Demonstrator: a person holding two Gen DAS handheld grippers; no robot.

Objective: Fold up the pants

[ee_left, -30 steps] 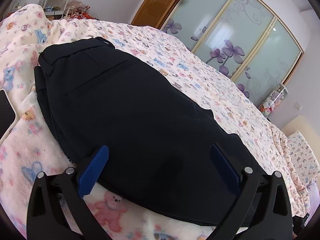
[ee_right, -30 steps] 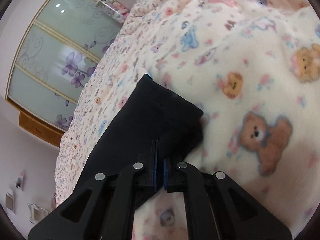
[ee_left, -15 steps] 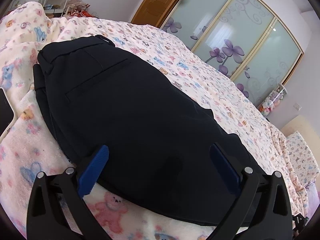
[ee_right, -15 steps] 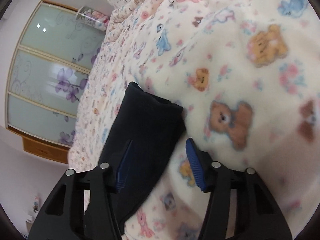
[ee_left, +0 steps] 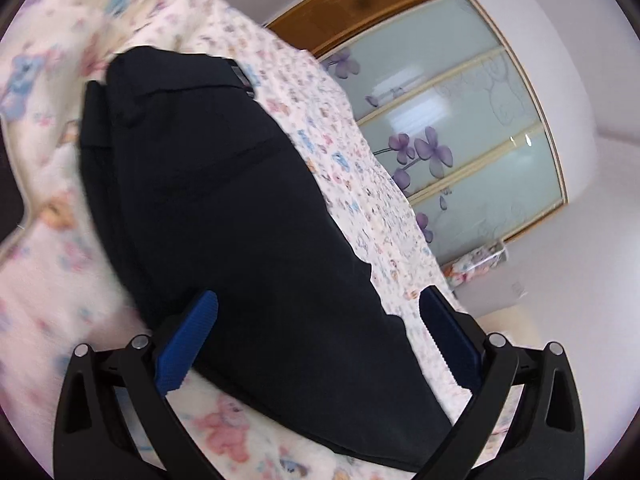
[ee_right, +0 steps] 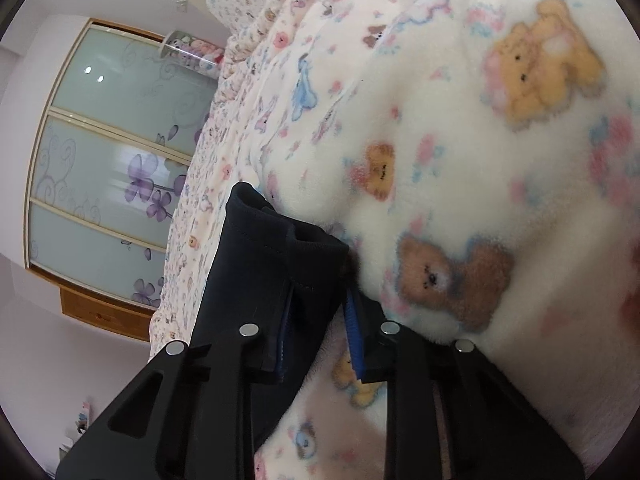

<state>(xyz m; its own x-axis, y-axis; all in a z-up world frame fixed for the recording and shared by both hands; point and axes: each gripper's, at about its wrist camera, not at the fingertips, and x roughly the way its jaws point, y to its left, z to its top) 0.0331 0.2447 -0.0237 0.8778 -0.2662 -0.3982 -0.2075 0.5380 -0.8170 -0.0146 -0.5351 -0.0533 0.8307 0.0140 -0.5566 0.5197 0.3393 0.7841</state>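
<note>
Dark navy pants (ee_left: 240, 220) lie folded lengthwise on a bear-print blanket (ee_left: 48, 280), waistband at the far end. My left gripper (ee_left: 318, 340) hangs open and wide over the near part of the pants, with nothing pinched. In the right wrist view the leg hem of the pants (ee_right: 260, 264) lies between the blue pads of my right gripper (ee_right: 319, 334). Its jaws are closing around the hem, and a strip of blanket still shows beside the right pad (ee_right: 354, 332).
The fleece blanket (ee_right: 460, 160) covers a bed with a small-print sheet (ee_left: 360, 184). Behind stands a wardrobe with frosted sliding doors (ee_left: 460, 120) and a clear tub of plush toys (ee_right: 192, 52). A dark flat thing (ee_left: 8, 200) shows at the left edge.
The right gripper let go of the hem, opened wide, and now narrows around it again. The left gripper has swung sideways and rolled, still open over the pants.
</note>
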